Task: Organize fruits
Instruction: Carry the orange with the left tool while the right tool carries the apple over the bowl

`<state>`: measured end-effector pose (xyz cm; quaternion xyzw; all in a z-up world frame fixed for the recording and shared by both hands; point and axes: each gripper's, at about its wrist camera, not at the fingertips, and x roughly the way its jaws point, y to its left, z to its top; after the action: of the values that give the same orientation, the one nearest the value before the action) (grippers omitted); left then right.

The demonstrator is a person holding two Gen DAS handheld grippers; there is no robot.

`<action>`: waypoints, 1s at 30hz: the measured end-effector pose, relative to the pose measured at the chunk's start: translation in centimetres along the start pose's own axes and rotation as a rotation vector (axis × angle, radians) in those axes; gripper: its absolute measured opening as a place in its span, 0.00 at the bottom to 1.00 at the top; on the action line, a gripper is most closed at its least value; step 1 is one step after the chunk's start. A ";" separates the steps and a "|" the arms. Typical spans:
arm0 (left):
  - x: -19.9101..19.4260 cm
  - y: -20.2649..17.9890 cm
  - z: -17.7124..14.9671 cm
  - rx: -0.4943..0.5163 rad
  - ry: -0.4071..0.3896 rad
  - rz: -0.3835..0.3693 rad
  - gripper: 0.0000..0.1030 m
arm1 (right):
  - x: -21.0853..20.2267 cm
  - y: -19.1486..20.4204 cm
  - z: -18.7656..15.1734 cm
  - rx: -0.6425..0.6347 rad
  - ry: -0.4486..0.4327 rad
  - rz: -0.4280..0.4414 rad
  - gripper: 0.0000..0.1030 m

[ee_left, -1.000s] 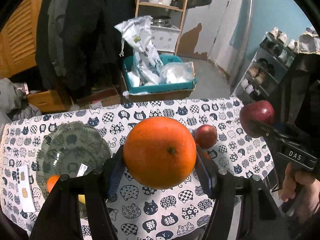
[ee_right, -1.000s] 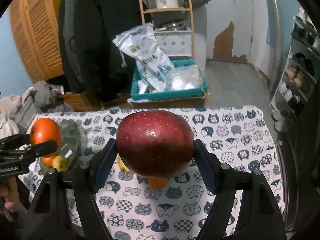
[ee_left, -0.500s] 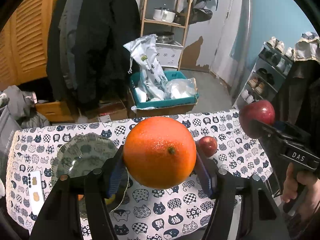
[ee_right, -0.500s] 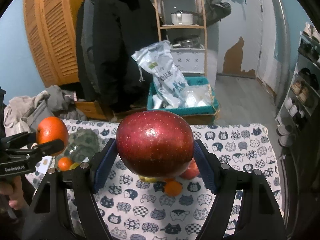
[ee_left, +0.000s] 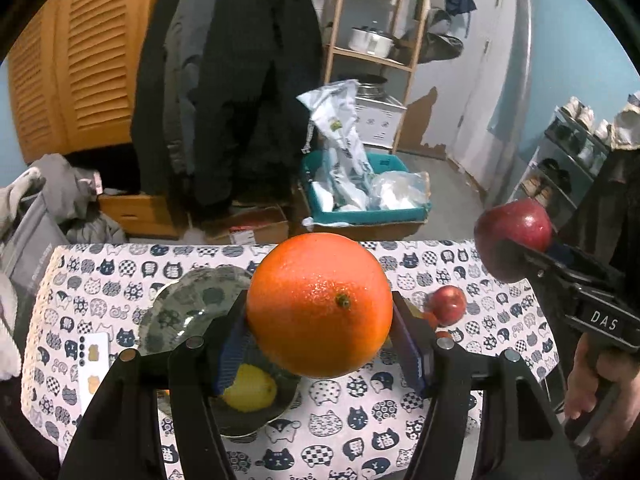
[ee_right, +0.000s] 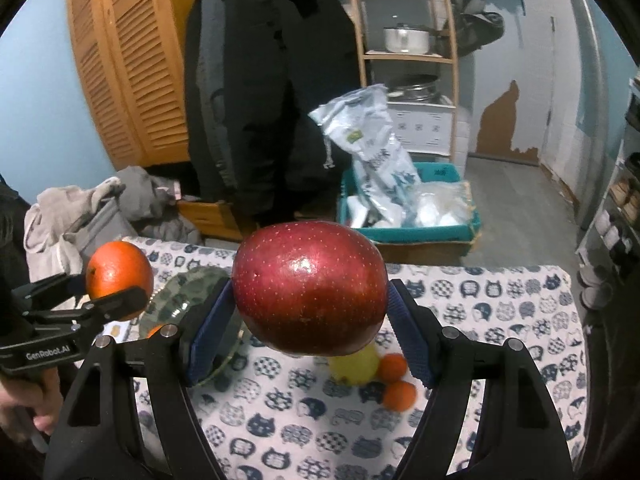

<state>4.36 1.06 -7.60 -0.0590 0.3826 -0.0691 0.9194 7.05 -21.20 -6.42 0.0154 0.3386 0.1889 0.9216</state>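
An orange (ee_left: 319,304) is clamped in the left gripper (ee_left: 320,320) and a red apple (ee_right: 309,286) in the right gripper (ee_right: 310,312), both held above the cat-print table (ee_right: 500,300). They seem lifted for carrying toward the green bowl (ee_left: 188,304), where a lemon (ee_left: 250,394) lies; more fruit (ee_right: 394,380) waits on the cloth.

Left tongs (ee_left: 320,344) grip orange (ee_left: 319,304) above bowl (ee_left: 192,312).

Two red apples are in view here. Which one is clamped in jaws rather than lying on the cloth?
The large red apple, clamped in the right gripper. The smaller red apple lies loose on the cat-print tablecloth.
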 end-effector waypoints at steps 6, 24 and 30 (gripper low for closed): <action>0.0 2.8 -0.1 -0.044 0.003 0.036 0.65 | 2.2 2.7 0.9 -0.018 0.023 0.038 0.74; 5.8 13.1 -2.3 -0.169 0.151 0.171 0.65 | 12.5 11.0 1.2 -0.046 0.195 0.150 0.74; 9.4 15.6 -3.6 -0.199 0.209 0.198 0.65 | 16.0 12.4 0.1 -0.046 0.264 0.171 0.74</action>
<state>9.64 14.59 -19.22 -0.1039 0.4852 0.0544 0.8665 14.10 -4.00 -14.31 -0.0021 0.4499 0.2750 0.8497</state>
